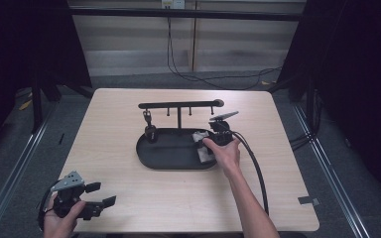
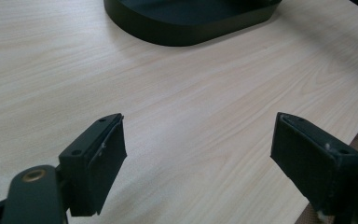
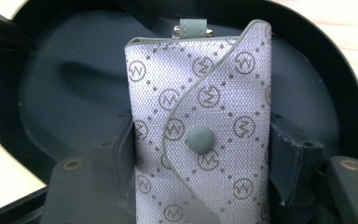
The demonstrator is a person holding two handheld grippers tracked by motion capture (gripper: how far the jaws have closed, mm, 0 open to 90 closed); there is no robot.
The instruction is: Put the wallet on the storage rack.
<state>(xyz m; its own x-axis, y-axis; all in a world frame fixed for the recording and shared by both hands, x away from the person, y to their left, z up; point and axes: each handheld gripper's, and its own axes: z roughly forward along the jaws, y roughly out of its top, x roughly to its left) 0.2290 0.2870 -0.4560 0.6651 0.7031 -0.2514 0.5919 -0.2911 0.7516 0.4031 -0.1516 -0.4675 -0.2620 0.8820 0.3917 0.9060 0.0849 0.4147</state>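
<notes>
High view: my right gripper (image 1: 213, 140) is down at the right end of the black oval tray (image 1: 168, 159), jaws closed on a small grey patterned key pouch (image 1: 204, 148). The pouch sits inside the tray, right under my right hand (image 1: 225, 154). A black stand with a crossbar (image 1: 178, 105) rises from the tray's far edge; a small dark item (image 1: 150, 130) hangs from its left side. My left gripper (image 1: 82, 198) rests at the near left corner of the table (image 1: 114, 119), well apart from the tray, jaws spread, nothing between them.

Left gripper view: both pads (image 2: 107, 161) stand wide over bare wood. The tray's near rim (image 2: 186, 28) shows at the top, far from the jaws.

Right gripper view: the pouch (image 3: 200, 121) fills the gap between my two jaws, both pads pressing its sides. Flap side faces the camera, round snap button (image 3: 200, 140) roughly level with the pads, a small loop (image 3: 192, 25) at the far end. The tray floor (image 3: 65, 93) lies behind it.
</notes>
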